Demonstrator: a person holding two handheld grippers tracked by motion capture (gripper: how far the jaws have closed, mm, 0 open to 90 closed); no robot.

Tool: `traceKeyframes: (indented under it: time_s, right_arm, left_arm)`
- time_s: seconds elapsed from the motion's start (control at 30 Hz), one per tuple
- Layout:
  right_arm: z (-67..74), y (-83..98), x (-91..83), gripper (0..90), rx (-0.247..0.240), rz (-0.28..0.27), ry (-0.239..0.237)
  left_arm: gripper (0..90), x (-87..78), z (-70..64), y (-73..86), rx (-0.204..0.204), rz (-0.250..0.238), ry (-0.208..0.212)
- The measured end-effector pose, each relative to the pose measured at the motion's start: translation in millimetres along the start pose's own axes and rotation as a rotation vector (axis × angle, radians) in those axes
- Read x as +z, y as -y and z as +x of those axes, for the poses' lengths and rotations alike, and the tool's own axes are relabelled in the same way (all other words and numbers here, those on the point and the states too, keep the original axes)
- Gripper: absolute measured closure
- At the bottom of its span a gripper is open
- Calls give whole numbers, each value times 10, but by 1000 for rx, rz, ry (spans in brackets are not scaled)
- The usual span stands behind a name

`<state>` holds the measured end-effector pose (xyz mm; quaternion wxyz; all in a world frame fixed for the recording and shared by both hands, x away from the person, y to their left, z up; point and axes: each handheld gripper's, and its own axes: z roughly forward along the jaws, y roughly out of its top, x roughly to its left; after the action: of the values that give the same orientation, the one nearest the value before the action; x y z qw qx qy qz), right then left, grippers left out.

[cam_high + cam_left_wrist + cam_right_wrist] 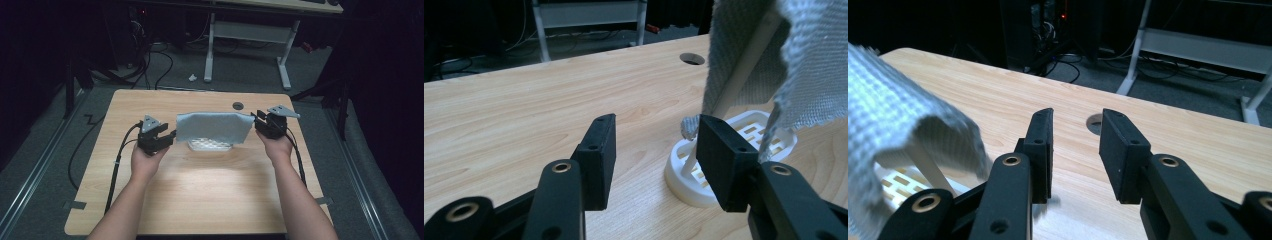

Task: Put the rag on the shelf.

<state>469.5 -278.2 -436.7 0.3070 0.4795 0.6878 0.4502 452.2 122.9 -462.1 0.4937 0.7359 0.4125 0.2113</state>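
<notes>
We have 2 grippers flanking a pale blue-grey cloth (214, 127) that hangs draped over a white rack (210, 145) standing on the wooden table (200, 190). The left gripper (172, 136) sits just beside the cloth's left edge with its jaws apart and nothing between them; in the left gripper view the cloth (804, 75) hangs just past the right-hand jaw, and a small cloth corner (690, 127) peeks out next to that jaw's tip. The right gripper (255, 120) is near the cloth's right edge, jaws also apart with only bare table between them; in the right gripper view the cloth (893, 120) lies off to the left of both jaws. To do this well, we judge each gripper should slide inward until a cloth edge sits between its pads before closing, keeping clear of the white upright. The rack's slotted base (769, 134) holds nothing but its own rod (744, 65), which carries the cloth.
</notes>
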Motion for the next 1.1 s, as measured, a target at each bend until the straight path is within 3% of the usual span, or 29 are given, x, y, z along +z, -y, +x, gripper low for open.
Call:
traceKeyframes:
  time_s: [0.33, 0.6, 0.7, 0.87, 0.97, 1.07, 1.1]
  right_arm:
    - [-51, 102, -166, 674, -5, 0, 9]
    - [-19, 252, -428, 648, -32, 4, 13]
    - [16, 284, -528, 593, -46, 44, 3]
    - [183, 403, -760, 522, -103, 32, -24]
    - [346, 545, -902, 461, -128, 68, -53]
    - [514, 717, -1027, 429, -127, 87, -72]
    - [582, 790, -1069, 424, -120, 94, -82]
  left_arm:
    - [507, -79, 92, 82, -4, 22, -23]
    - [507, -315, 116, 157, -11, 7, -32]
    - [505, -452, 93, 205, -14, 8, -22]
    - [485, -716, -78, 386, 19, 32, 2]
    - [472, -857, -276, 571, 47, 70, 31]
    - [460, -957, -504, 781, 36, 98, 94]
    - [452, -982, -613, 870, 51, 119, 117]
